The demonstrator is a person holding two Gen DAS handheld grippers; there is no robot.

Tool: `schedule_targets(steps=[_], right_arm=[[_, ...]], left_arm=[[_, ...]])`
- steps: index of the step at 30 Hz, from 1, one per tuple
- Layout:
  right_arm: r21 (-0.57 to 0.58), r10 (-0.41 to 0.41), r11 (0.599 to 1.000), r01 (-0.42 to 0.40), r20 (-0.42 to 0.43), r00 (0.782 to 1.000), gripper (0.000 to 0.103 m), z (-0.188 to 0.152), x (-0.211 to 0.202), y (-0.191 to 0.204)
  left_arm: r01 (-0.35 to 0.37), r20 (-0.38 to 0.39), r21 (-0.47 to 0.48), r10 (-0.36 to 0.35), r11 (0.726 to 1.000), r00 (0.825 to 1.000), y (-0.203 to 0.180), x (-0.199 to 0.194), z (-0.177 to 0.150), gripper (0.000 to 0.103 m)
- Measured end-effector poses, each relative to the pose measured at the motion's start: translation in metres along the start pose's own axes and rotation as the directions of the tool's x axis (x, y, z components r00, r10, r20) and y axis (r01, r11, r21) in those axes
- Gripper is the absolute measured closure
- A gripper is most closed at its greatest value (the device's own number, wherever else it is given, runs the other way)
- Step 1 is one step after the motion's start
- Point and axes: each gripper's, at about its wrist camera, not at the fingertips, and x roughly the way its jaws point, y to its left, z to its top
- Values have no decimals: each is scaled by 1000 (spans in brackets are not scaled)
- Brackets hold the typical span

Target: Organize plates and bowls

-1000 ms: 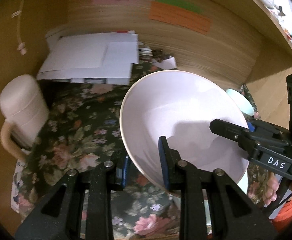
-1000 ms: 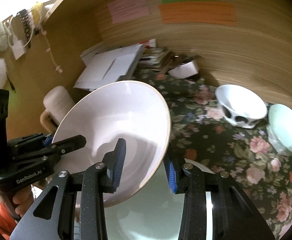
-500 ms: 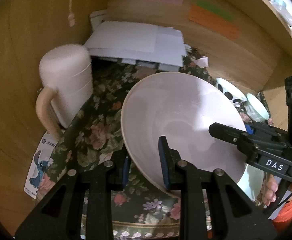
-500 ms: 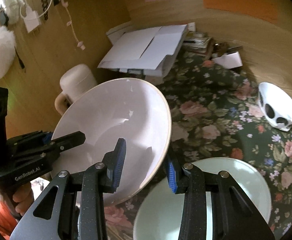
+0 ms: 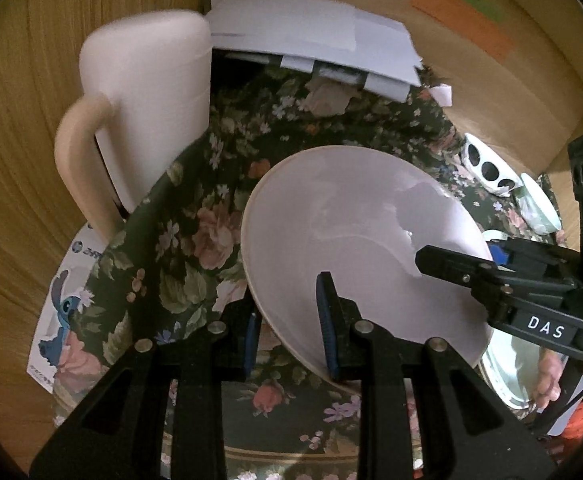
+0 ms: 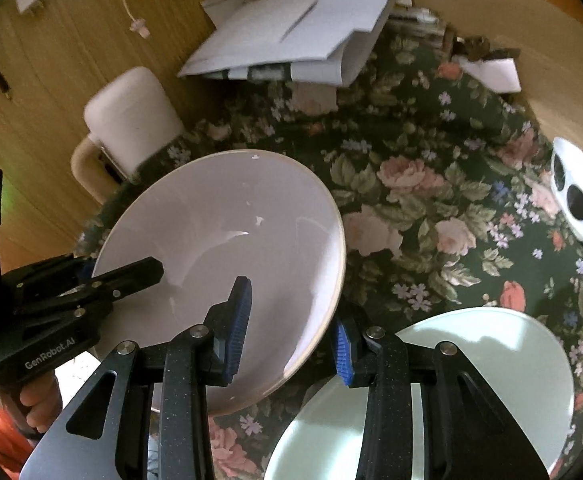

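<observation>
A large white bowl [image 5: 351, 232] hangs tilted over the floral cloth, carried by both grippers at once. My left gripper [image 5: 287, 320] is shut on the bowl's near left rim, one blue pad inside the bowl and one outside. My right gripper [image 6: 291, 332] is shut on the opposite rim of the same bowl [image 6: 227, 240]. Each gripper also shows in the other's view: the right gripper [image 5: 455, 260] at the bowl's right edge, the left gripper [image 6: 131, 276] at its left edge. A pale green plate [image 6: 491, 360] lies on the cloth just right of the bowl.
A cream jug [image 5: 147, 100] with a handle stands close on the left by the wooden wall. White papers [image 5: 311, 28] are stacked at the back. A spotted white bowl [image 6: 579, 200] and a pale green bowl [image 5: 539, 208] sit far right. A gold-rimmed floral plate [image 5: 291, 452] lies below the left gripper.
Both grippers have carried the white bowl downward and toward the jug side. The cloth, jug and green plate now look nearer. The grip on the rim is unchanged.
</observation>
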Motion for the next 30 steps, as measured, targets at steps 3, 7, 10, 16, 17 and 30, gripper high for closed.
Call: schedule_targets(steps=[3, 7, 10, 16, 17, 30], right_arm=[[-22, -25, 999, 25, 2, 1000, 69, -1, 2, 4], [-26, -26, 999, 26, -1, 1000, 69, 0, 3, 4], [-20, -27, 999, 28, 7, 1000, 69, 1, 2, 1], [10, -47, 999, 46, 76, 996, 65, 3, -18, -7], [13, -50, 999, 49, 88, 995, 63, 3, -23, -8], [47, -116, 993, 108, 236, 965, 52, -9, -95, -32]], left_arm=[[8, 10, -3, -8, 1000, 1000, 0, 0, -1, 77], [17, 10, -6, -17, 1000, 1000, 1, 1, 1, 77], [28, 10, -12, -28, 1000, 1000, 2, 0, 0, 76], [1, 26, -31, 0, 1000, 1000, 8, -8, 1, 64], [0, 29, -34, 1, 999, 1000, 9, -10, 2, 64], [2, 159, 64, -12, 998, 987, -40, -60, 23, 45]])
